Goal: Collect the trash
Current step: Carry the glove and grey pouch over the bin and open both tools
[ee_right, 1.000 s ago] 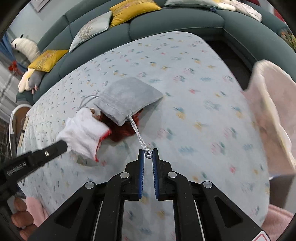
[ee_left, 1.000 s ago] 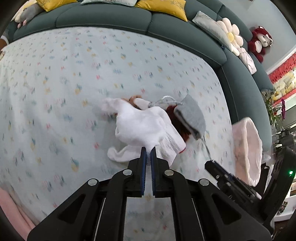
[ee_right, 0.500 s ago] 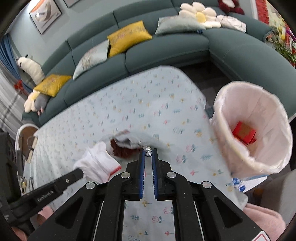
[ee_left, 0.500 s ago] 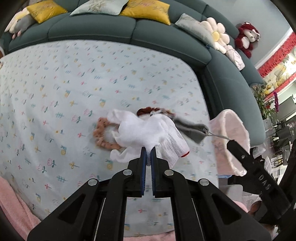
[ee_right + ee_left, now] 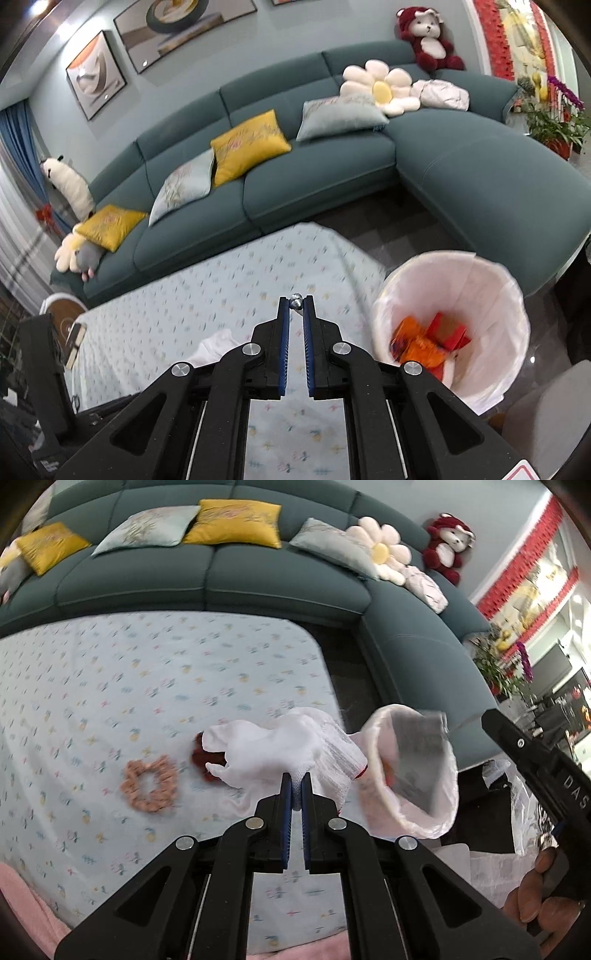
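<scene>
My left gripper [image 5: 296, 782] is shut on a white glove [image 5: 280, 753] and holds it above the flower-print table. My right gripper [image 5: 295, 301] is shut on the metal bead of a drawstring; the grey pouch [image 5: 419, 757] hangs blurred over the mouth of the white-lined trash bin [image 5: 439, 812]. The right wrist view shows the bin [image 5: 480, 295] beside the table with red and orange packets [image 5: 428, 339] inside; the pouch itself is hidden there. A pink scrunchie [image 5: 149, 784] and a dark red scrunchie [image 5: 203, 757] lie on the table.
A teal corner sofa [image 5: 314, 177] with yellow and grey cushions runs behind the table [image 5: 110, 686]. A dark floor gap [image 5: 369, 229] separates table and sofa. A pink blanket [image 5: 22, 897] lies at the near left edge. Potted plants [image 5: 554, 125] stand far right.
Both grippers rose and swung right toward the bin. The grey pouch went from the table edge to over the bin mouth. The glove lifted clear, uncovering both scrunchies.
</scene>
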`<state>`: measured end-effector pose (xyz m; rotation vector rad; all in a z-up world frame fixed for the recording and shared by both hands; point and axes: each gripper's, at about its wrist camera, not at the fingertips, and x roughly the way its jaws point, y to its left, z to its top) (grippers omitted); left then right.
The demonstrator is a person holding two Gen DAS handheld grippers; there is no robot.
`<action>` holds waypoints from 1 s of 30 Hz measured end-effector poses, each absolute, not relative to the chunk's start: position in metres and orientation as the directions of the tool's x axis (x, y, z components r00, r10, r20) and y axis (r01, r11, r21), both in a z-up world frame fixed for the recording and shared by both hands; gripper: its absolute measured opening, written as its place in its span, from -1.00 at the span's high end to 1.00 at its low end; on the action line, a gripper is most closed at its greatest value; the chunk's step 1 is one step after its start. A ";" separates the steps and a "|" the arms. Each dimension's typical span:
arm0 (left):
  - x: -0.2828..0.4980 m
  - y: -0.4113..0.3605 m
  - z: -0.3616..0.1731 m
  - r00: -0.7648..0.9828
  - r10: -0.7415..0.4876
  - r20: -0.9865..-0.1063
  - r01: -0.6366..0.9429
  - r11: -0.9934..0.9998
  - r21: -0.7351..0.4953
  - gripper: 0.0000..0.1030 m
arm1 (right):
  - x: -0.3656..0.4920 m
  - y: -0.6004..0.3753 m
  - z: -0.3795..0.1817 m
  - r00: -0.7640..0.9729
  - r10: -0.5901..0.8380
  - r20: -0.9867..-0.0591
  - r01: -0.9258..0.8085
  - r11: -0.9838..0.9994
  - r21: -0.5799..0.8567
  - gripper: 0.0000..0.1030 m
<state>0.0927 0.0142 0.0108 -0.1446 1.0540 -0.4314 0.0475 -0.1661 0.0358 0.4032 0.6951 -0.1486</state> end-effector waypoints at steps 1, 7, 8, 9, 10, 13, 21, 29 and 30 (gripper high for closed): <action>0.093 0.006 0.013 0.417 -0.417 -0.808 0.285 0.904 -0.319 0.92 | 0.046 -0.173 0.038 0.765 -0.008 -0.645 0.271 0.911 0.311 0.86; 0.096 -0.046 0.019 0.384 -0.455 -0.803 0.355 0.876 -0.327 0.91 | 0.036 -0.212 0.042 0.765 -0.043 -0.643 0.312 0.898 0.311 0.86; 0.097 -0.054 0.018 0.375 -0.461 -0.805 0.362 0.872 -0.330 0.91 | 0.036 -0.217 0.041 0.762 -0.046 -0.645 0.318 0.896 0.311 0.86; 0.098 -0.061 0.017 0.367 -0.464 -0.806 0.368 0.868 -0.332 0.91 | 0.035 -0.223 0.040 0.759 -0.047 -0.649 0.321 0.894 0.311 0.86; 0.099 -0.067 0.017 0.362 -0.465 -0.808 0.373 0.867 -0.331 0.91 | 0.034 -0.230 0.038 0.755 -0.051 -0.654 0.328 0.893 0.310 0.86; 0.099 -0.091 0.015 0.339 -0.474 -0.812 0.396 0.856 -0.334 0.91 | 0.031 -0.247 0.031 0.742 -0.066 -0.668 0.351 0.886 0.302 0.86; 0.098 -0.143 -0.001 0.289 -0.482 -0.827 0.458 0.828 -0.322 0.91 | 0.023 -0.283 0.013 0.714 -0.096 -0.693 0.408 0.862 0.302 0.86; 0.095 -0.171 -0.014 0.258 -0.478 -0.839 0.483 0.816 -0.317 0.91 | 0.022 -0.299 -0.001 0.696 -0.102 -0.710 0.436 0.846 0.306 0.86; 0.095 -0.173 -0.016 0.256 -0.477 -0.841 0.484 0.816 -0.316 0.91 | 0.022 -0.301 -0.002 0.695 -0.102 -0.712 0.438 0.845 0.306 0.86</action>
